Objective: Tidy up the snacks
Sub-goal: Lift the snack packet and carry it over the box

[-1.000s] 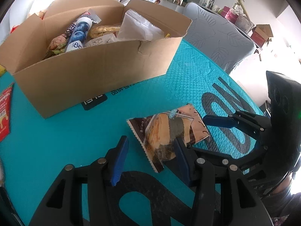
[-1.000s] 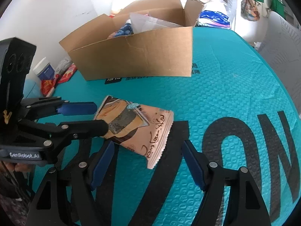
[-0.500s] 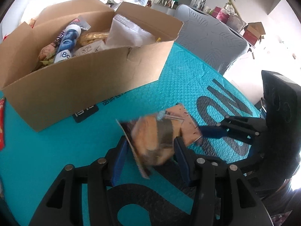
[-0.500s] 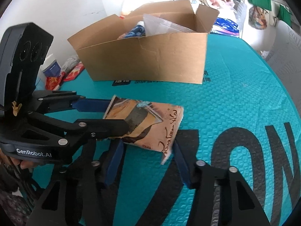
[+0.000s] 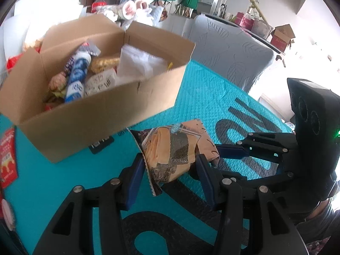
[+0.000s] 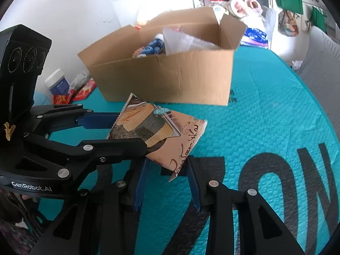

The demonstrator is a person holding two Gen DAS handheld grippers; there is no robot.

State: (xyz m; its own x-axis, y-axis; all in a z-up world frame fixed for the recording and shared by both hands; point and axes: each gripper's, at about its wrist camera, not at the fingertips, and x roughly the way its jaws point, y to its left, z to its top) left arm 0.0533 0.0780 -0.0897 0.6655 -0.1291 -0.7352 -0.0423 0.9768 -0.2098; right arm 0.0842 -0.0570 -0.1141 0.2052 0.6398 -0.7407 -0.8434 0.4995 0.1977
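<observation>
A brown snack packet [image 5: 174,148] with a cake picture is held above the teal table between both grippers. My left gripper [image 5: 170,167] is shut on its near end. My right gripper [image 6: 166,170] is shut on its other end [image 6: 170,146]. Each gripper shows in the other's view: the right one [image 5: 231,150] beside the packet, the left one [image 6: 110,131] at the packet's left. The open cardboard box [image 5: 102,114] stands just beyond, with several snacks inside [image 5: 76,78]; it also shows in the right wrist view [image 6: 170,78].
A red snack packet [image 5: 7,155] lies on the teal table [image 5: 204,97] left of the box. A blue-labelled jar [image 6: 57,82] and red wrappers [image 6: 85,89] sit by the wall. A grey chair [image 5: 229,51] stands behind the table.
Both grippers have closed on the packet and lifted it off the table, carrying it up and towards the box.
</observation>
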